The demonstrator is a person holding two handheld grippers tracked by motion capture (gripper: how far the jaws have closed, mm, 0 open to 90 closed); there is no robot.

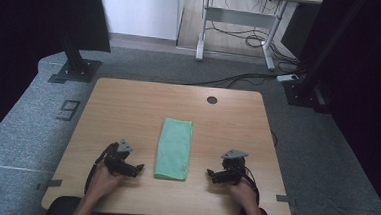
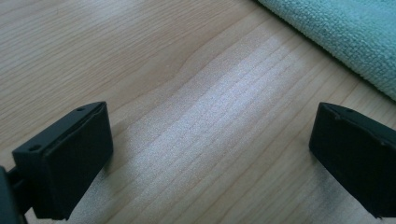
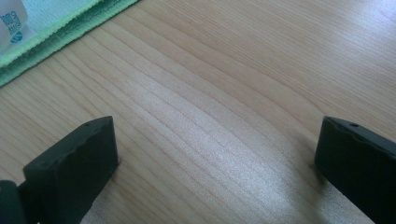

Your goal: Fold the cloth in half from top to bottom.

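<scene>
A green cloth (image 1: 174,147), folded into a long strip, lies in the middle of the wooden table (image 1: 128,103). My left gripper (image 1: 135,169) rests low on the table just left of the cloth's near end, open, nothing between its jaws. My right gripper (image 1: 212,175) sits to the cloth's right near the front edge, also open and empty. In the left gripper view (image 2: 210,154) the cloth's (image 2: 345,32) terry edge shows at the upper right. In the right gripper view (image 3: 215,163) the cloth's (image 3: 56,28) stitched edge and a white label (image 3: 11,21) show at the upper left.
A round cable hole (image 1: 212,100) sits near the table's far edge. Beyond the table stand a black stand base (image 1: 75,70) at the left, a white desk frame (image 1: 236,20) with cables on the floor, and another black base (image 1: 304,92) at the right.
</scene>
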